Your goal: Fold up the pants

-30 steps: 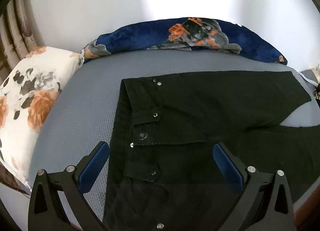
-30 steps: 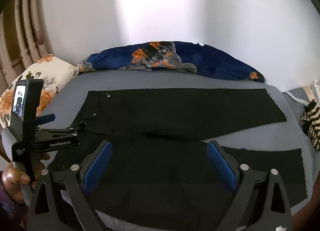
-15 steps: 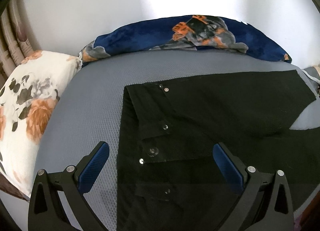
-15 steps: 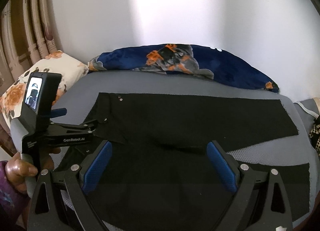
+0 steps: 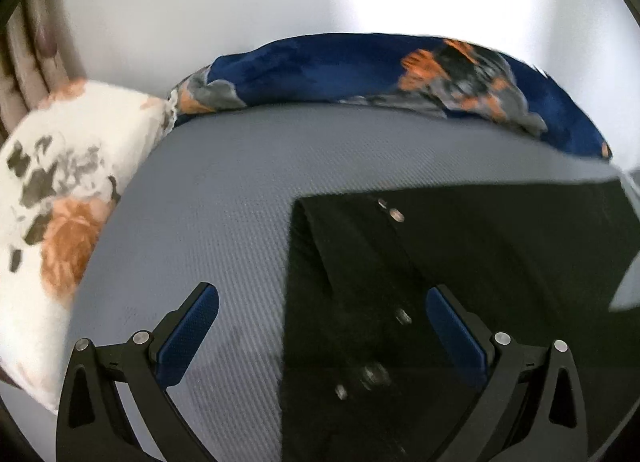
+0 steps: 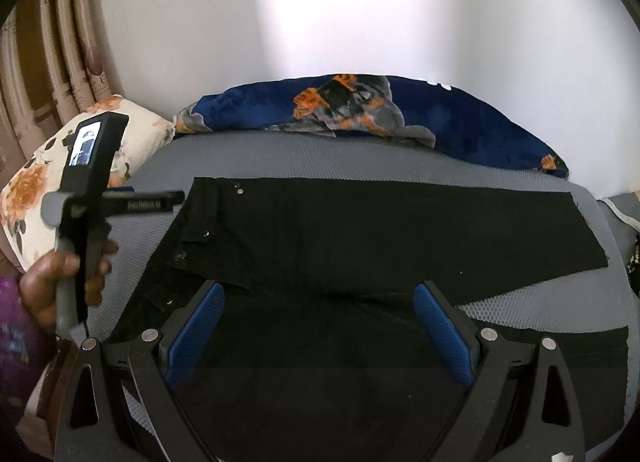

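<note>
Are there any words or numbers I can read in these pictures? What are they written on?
White lettering on the black bar of the left gripper, seen from the right wrist camera: too blurred to read.
Small screen on top of that gripper: shows a picture, no readable text.
Black pants, blue blanket, flowered pillow: no words or numbers.

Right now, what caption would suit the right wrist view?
Open right gripper above black pants spread on a grey bed, left gripper near the waistband.
</note>
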The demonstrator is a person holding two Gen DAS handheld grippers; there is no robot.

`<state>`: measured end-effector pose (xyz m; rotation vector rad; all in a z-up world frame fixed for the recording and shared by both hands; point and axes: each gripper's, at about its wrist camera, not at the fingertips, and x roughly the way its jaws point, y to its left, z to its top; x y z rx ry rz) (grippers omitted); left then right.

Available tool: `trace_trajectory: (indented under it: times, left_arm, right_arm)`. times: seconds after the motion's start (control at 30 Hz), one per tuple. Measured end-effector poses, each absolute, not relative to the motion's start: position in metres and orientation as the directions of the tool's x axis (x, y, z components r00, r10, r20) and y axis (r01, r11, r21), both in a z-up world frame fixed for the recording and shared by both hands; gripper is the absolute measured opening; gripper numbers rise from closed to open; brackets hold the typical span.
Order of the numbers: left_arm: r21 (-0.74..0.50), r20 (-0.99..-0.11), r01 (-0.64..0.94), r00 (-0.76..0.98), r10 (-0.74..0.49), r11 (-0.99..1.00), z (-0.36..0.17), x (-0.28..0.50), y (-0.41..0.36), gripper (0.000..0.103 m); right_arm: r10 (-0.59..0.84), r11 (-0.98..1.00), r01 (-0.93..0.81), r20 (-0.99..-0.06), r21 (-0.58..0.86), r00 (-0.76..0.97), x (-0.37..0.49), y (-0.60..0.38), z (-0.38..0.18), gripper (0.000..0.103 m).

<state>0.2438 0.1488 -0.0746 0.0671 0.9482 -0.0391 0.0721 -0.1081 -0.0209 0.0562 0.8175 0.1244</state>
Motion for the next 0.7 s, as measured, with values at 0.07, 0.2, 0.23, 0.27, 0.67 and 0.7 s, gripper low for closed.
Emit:
trace_trajectory:
  times: [0.07,0.2,0.23,0.27,0.67,0.7]
  left_arm:
    - [0.024,-0.828,0.023,0.56,0.007,0.999,-0.084,0.262,0.166,0.102]
    - [-0.167,-0.862,0.008,0.484,-0.15,0.986,-0.111,0.295,0.199,0.101]
    - [-0.188,-0.86,0.008,0.481,-0.169,0.982,-0.117,0.302,0.205,0.101]
    - [-0.183,-0.862,0.004,0.481,-0.163,0.983,-0.121,0.306,0.209,0.1]
    - [-0.285,-0.843,0.172,0.423,-0.332,0.943,-0.155,0.352,0.186,0.091]
    - [-0.31,-0.831,0.177,0.427,-0.357,0.934,-0.154,0.353,0.188,0.054]
  right_arm:
    - [0.131,0.991,-0.083,-0.729,0.101,0.672,0.073,-0.11,-0.024,0.095]
    - [0.132,0.991,-0.074,-0.742,0.111,0.657,0.076,-0.113,-0.031,0.095]
    - [0.133,0.991,-0.073,-0.746,0.113,0.652,0.076,-0.113,-0.033,0.095]
    - [0.132,0.991,-0.071,-0.751,0.113,0.647,0.077,-0.114,-0.035,0.095]
    - [0.13,0.99,-0.038,-0.778,0.135,0.614,0.087,-0.124,-0.05,0.095]
    - [0.133,0.989,-0.032,-0.78,0.144,0.611,0.088,-0.126,-0.051,0.095]
